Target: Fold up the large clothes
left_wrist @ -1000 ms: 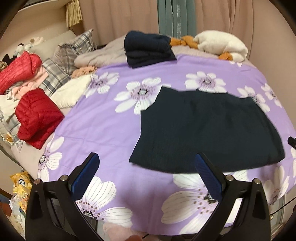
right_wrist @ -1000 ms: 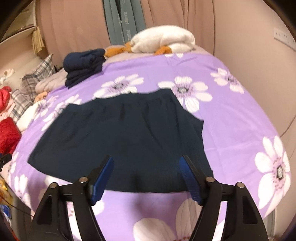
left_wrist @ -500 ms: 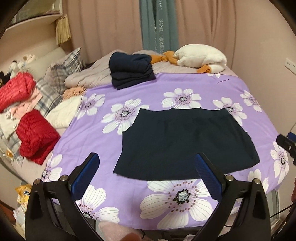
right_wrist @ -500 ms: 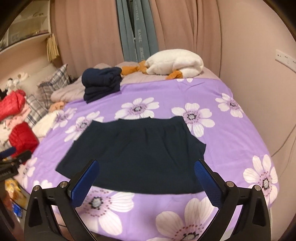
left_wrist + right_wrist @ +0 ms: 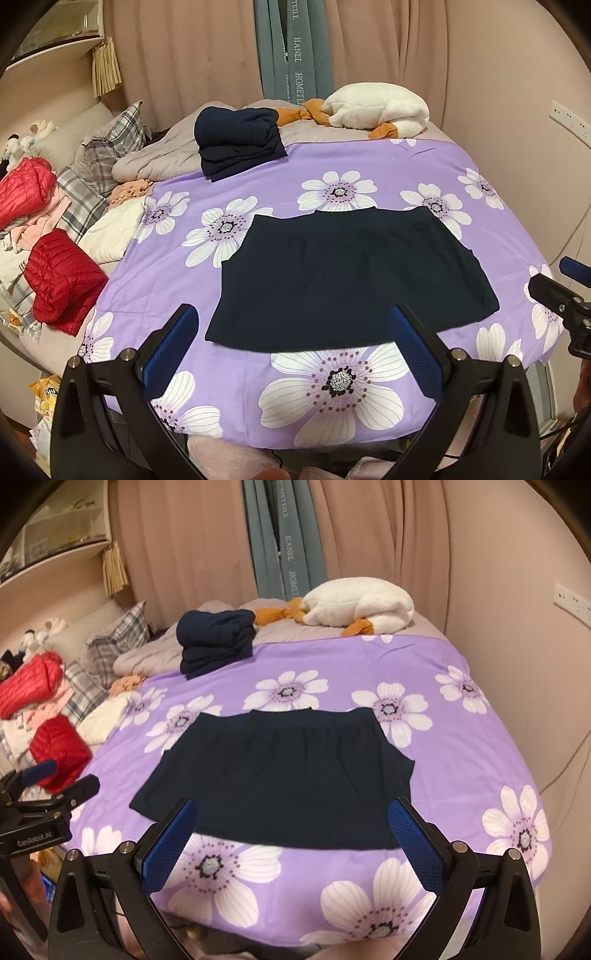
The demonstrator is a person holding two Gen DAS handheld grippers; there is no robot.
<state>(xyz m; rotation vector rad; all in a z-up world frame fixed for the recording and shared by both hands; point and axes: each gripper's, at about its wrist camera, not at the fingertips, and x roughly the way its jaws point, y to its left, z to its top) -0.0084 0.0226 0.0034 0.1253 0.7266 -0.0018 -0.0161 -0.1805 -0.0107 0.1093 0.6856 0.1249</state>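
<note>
Both my grippers are spread wide and hold nothing: my left gripper (image 5: 291,350) and my right gripper (image 5: 291,834) hang above the near edge of the bed (image 5: 258,384). The dark garment (image 5: 343,280) lies flat ahead of my fingers, beyond a stack of 1 folded dark pile (image 5: 236,144). To fold it well I should pinch its 2 near corners together, lift evenly and lay them onto the far edge. Compared with 1 second ago, I have pulled back and up; the garment looks farther off.
</note>
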